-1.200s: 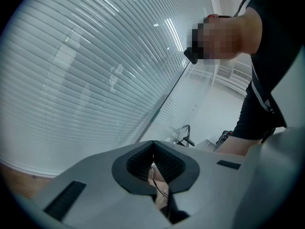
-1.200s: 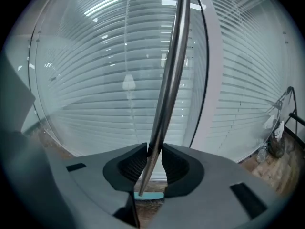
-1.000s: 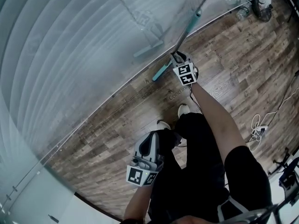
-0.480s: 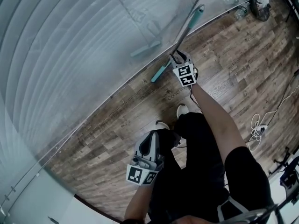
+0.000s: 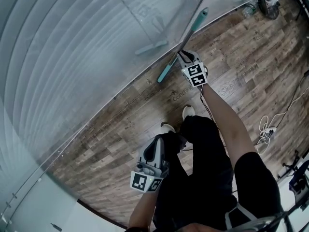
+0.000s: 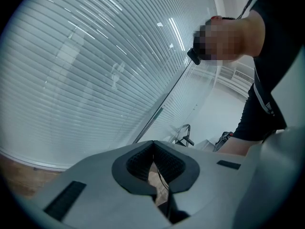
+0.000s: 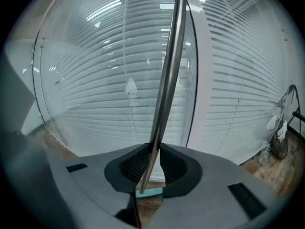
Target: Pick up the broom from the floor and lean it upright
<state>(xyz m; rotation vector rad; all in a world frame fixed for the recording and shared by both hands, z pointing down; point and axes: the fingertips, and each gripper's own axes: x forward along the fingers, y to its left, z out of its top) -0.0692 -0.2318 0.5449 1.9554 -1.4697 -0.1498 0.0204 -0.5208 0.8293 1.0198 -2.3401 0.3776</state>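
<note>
The broom stands nearly upright by the glass wall, its teal head (image 5: 166,71) on the wood floor. Its metal handle (image 5: 192,32) rises toward the upper right. My right gripper (image 5: 185,57) is on the handle just above the head. In the right gripper view the handle (image 7: 167,75) runs down between the pads, and the teal head (image 7: 148,192) shows below them. These jaws have just been closing and now press on the handle. My left gripper (image 5: 157,146) hangs low by the person's legs. It is shut (image 6: 153,143) with nothing in it.
The blind-covered glass wall (image 5: 72,57) mirrors the broom head. Bottles (image 5: 250,9) and a dark bag (image 5: 270,6) sit at the wall's far right. A white cable (image 5: 266,132) and a stand (image 5: 295,174) lie to the right. The person's shoes (image 5: 188,112) are behind the broom.
The upper part of the handle swayed slightly and came back. The right gripper edged a little toward the wall. The left gripper has not moved.
</note>
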